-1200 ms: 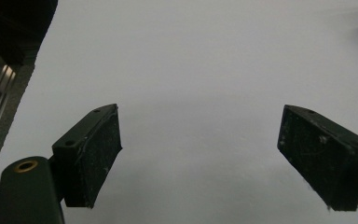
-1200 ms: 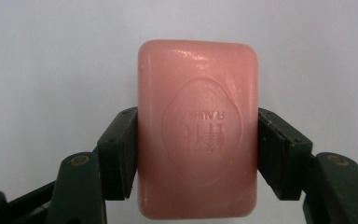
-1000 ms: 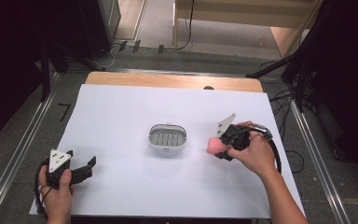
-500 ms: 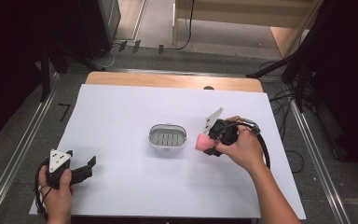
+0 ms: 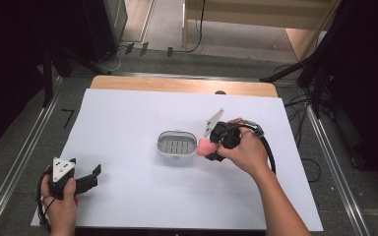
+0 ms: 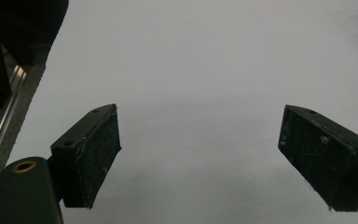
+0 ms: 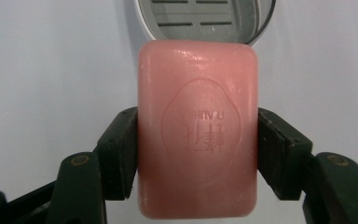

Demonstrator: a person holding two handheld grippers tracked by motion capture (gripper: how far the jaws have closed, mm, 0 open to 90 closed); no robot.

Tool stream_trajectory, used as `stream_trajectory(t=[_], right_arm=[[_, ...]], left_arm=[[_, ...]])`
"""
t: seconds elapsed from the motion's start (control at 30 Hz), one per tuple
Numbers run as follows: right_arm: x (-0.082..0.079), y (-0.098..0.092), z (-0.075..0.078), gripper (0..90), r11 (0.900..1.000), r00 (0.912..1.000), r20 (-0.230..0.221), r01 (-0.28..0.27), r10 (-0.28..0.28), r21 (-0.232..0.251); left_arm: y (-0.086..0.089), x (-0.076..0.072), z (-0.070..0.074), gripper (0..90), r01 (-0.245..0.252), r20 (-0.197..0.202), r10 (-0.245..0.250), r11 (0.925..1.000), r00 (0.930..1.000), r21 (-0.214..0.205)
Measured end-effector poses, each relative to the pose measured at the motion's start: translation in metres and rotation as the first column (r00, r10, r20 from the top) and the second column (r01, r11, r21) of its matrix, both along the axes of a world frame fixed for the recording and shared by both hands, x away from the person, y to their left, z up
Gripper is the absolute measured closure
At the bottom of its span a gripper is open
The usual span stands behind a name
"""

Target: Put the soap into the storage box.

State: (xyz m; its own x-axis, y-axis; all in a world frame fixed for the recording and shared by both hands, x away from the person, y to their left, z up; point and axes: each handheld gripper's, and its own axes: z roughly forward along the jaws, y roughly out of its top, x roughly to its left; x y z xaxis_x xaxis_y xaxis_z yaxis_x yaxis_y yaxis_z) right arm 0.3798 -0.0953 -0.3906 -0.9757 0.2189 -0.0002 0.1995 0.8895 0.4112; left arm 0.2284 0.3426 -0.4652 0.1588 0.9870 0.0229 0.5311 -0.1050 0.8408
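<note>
- High view: the right gripper (image 5: 211,150) hangs just at the right end of the soap dish (image 5: 177,146), which sits mid-table on the white table (image 5: 128,118). Its jaws pinch a pink soap bar (image 5: 205,147), and the bar is right beside the dish rim, possibly over it; whether it touches cannot be told. The dish lies to the left of the bar, its long axis running left to right, and its slotted floor is bare. The right hand (image 5: 246,155) is by far the nearer one.
- High view, near left corner: the left gripper (image 5: 86,179) rests low by the table's edge in the left hand (image 5: 61,201), well apart from the dish.
- Left gripper view: the jaws stand spread wide, nothing between them, plain white table ahead.
- Right gripper view: the jaws press the bar's two long sides, so the soap's long axis points straight ahead. The dish's grey slotted tray peeks out just beyond the bar's far end. The likely drop is forward into that tray.
</note>
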Motion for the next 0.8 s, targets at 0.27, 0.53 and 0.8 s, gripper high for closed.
stream_trajectory(t=[0.27, 0.53, 0.8], right_arm=[[0.003, 0.014, 0.007, 38.8, 0.9998, 0.9998, 0.013, -0.012, 0.012, 0.013], [0.006, 0.031, 0.012, 38.8, 0.9992, 0.9993, 0.018, -0.034, 0.033, 0.022], [0.009, 0.049, 0.014, 38.8, 0.9979, 0.9979, 0.024, -0.061, 0.060, 0.021]], left_arm=[[0.000, 0.000, 0.000, 13.4, -0.003, -0.002, 0.003, 1.0000, 1.0000, 0.005], [-0.001, 0.000, 0.000, 13.4, -0.001, -0.004, 0.001, 1.0000, 1.0000, 0.004], [0.000, 0.000, 0.000, 13.5, 0.002, -0.006, -0.002, 1.0000, 1.0000, 0.004]])
